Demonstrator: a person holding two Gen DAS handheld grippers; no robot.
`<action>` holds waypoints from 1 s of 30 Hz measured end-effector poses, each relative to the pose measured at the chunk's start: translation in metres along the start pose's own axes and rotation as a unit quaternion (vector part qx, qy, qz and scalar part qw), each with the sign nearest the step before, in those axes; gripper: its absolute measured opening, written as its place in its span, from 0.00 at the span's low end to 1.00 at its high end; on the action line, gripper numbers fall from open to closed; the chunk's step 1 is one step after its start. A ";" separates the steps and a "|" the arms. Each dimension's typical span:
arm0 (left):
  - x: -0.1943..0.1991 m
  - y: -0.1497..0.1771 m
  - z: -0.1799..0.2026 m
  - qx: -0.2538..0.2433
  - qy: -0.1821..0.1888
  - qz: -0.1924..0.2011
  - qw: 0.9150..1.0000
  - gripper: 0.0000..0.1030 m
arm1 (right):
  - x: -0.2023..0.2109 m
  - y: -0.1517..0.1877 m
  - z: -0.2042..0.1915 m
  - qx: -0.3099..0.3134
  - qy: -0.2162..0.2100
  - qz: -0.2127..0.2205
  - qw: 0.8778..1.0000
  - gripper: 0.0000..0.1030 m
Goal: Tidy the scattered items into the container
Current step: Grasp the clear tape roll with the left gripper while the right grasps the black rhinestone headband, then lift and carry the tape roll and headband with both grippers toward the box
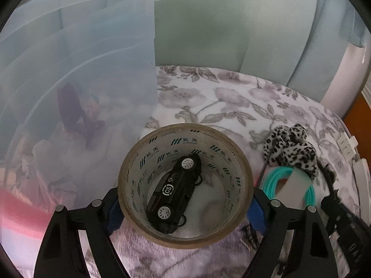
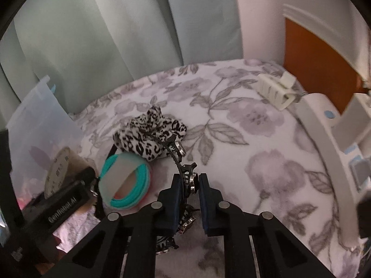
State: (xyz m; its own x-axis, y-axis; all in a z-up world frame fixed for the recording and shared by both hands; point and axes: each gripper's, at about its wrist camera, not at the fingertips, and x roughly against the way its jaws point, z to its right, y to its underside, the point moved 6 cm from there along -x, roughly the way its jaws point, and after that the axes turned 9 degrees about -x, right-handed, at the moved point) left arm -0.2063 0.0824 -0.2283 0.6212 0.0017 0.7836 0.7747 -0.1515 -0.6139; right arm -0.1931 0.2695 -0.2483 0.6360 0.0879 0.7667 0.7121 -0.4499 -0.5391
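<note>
My left gripper (image 1: 185,199) is shut on a brown tape roll (image 1: 148,159), its blue pads (image 1: 113,210) pressing on both sides. A black toy car (image 1: 174,192) lies inside the roll's hole. The translucent container (image 1: 69,69) stands just left of the roll, with a dark purple thing and pink items blurred inside. My right gripper (image 2: 190,178) is shut on a black toothed hair clip with silver studs (image 2: 185,171), low over the floral blanket (image 2: 231,127). A leopard-print scrunchie (image 2: 148,136) and teal coil bands on a card (image 2: 129,180) lie between the two grippers.
A white claw clip (image 2: 276,90) lies at the blanket's far right edge. Grey-green curtains (image 2: 116,34) hang behind the bed. White furniture (image 2: 324,120) and an orange surface (image 2: 320,58) border the right side. The left gripper's body (image 2: 65,199) sits close to the bands.
</note>
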 end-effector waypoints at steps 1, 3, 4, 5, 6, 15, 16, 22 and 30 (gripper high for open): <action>0.002 0.001 0.000 0.000 0.002 -0.001 1.000 0.84 | 0.005 0.000 0.000 0.000 0.000 0.003 1.000 0.16; 0.009 0.003 0.001 0.000 0.006 -0.001 1.000 0.84 | 0.015 -0.002 -0.002 0.001 0.000 0.012 1.000 0.16; 0.013 0.003 0.001 -0.002 0.009 0.001 1.000 0.84 | 0.022 -0.003 -0.002 0.001 0.002 0.018 1.000 0.16; 0.017 0.003 0.001 -0.003 0.012 0.003 1.000 0.84 | 0.027 -0.004 -0.002 -0.001 0.001 0.022 1.000 0.16; 0.022 0.004 0.001 -0.004 0.013 0.006 1.000 0.84 | 0.033 -0.005 -0.002 -0.003 0.001 0.025 1.000 0.16; 0.072 0.001 -0.004 -0.013 0.032 0.040 0.999 0.84 | 0.092 -0.005 -0.004 -0.015 -0.001 0.059 0.998 0.16; 0.079 0.001 -0.005 -0.013 0.034 0.045 0.998 0.84 | 0.099 -0.005 -0.005 -0.016 -0.002 0.063 0.998 0.16; 0.121 0.000 -0.012 -0.003 0.066 0.065 0.996 0.84 | 0.144 -0.005 -0.014 -0.013 -0.010 0.095 0.995 0.16; 0.178 -0.003 -0.019 -0.011 0.078 0.110 0.991 0.84 | 0.200 0.000 -0.017 -0.018 -0.023 0.136 0.990 0.16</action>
State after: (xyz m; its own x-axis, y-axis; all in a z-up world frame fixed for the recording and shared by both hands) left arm -0.1001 0.0644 -0.0857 0.7485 -0.1856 0.6366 0.6182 -0.1520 -0.7712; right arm -0.0714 0.2718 -0.0887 0.8155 -0.0011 0.5787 0.5029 -0.4935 -0.7096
